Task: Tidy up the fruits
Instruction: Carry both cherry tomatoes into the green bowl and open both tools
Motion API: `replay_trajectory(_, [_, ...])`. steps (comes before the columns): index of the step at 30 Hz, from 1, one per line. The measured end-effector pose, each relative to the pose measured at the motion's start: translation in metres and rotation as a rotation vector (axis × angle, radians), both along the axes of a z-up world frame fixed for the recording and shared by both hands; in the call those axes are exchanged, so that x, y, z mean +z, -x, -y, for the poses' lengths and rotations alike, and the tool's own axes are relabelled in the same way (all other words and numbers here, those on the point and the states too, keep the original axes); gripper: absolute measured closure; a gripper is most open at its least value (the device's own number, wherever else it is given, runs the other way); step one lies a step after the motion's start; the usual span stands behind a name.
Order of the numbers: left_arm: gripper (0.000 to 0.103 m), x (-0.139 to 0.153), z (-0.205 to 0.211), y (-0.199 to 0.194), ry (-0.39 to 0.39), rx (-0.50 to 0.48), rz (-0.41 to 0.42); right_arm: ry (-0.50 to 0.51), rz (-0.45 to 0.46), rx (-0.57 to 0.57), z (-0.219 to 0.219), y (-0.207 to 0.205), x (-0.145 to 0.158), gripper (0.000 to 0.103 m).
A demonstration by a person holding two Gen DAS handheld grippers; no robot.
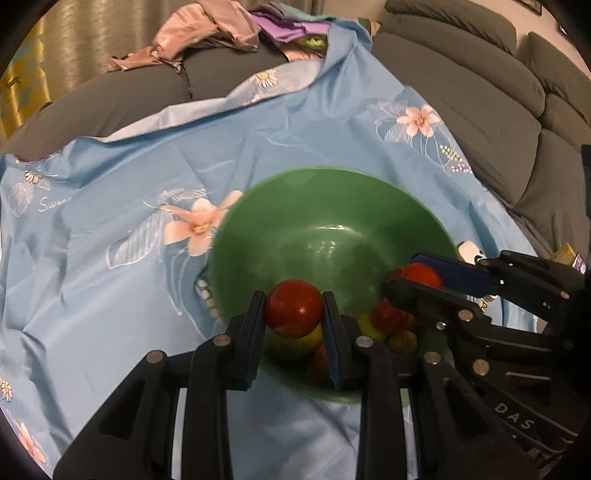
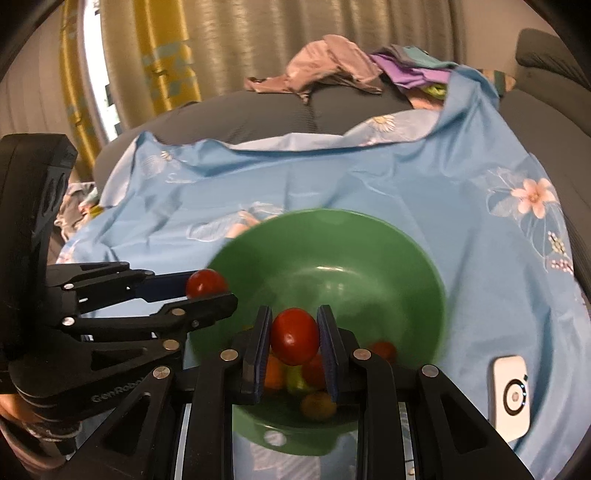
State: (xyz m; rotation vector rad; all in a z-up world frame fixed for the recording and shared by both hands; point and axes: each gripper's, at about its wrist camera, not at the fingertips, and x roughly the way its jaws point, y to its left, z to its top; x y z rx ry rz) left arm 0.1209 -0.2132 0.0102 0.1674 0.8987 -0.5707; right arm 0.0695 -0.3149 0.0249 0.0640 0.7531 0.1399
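A green bowl (image 1: 295,206) (image 2: 388,258) rests on a blue flowered cloth. Several small fruits, red, yellow and orange (image 1: 388,321) (image 2: 317,404), lie in its bottom. My left gripper (image 1: 294,312) is shut on a red tomato (image 1: 294,308) above the bowl's near side. In the right wrist view the same left gripper (image 2: 207,291) comes in from the left with that tomato (image 2: 205,282) at the bowl's rim. My right gripper (image 2: 294,338) is shut on a second red tomato (image 2: 295,336) over the bowl. The left wrist view shows it (image 1: 413,280) at the right, holding its tomato (image 1: 423,276).
The blue cloth (image 1: 129,184) (image 2: 461,177) covers a dark grey sofa (image 1: 498,110). A heap of pink and purple clothes (image 1: 207,33) (image 2: 332,62) lies at the back. A white device (image 2: 509,397) sits on the cloth right of the bowl. Curtains (image 2: 155,55) hang behind.
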Motion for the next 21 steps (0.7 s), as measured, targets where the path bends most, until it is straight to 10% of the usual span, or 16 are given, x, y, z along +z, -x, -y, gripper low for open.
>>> replay_trajectory(8, [0.073, -0.012, 0.005, -0.008, -0.037, 0.011, -0.032, 0.01, -0.04, -0.024, 0.007, -0.005, -0.009, 0.076])
replay_trajectory(21, [0.025, 0.019, -0.002, 0.003, -0.042, 0.052, -0.012, 0.032, -0.031, -0.06, 0.014, 0.009, 0.016, 0.075])
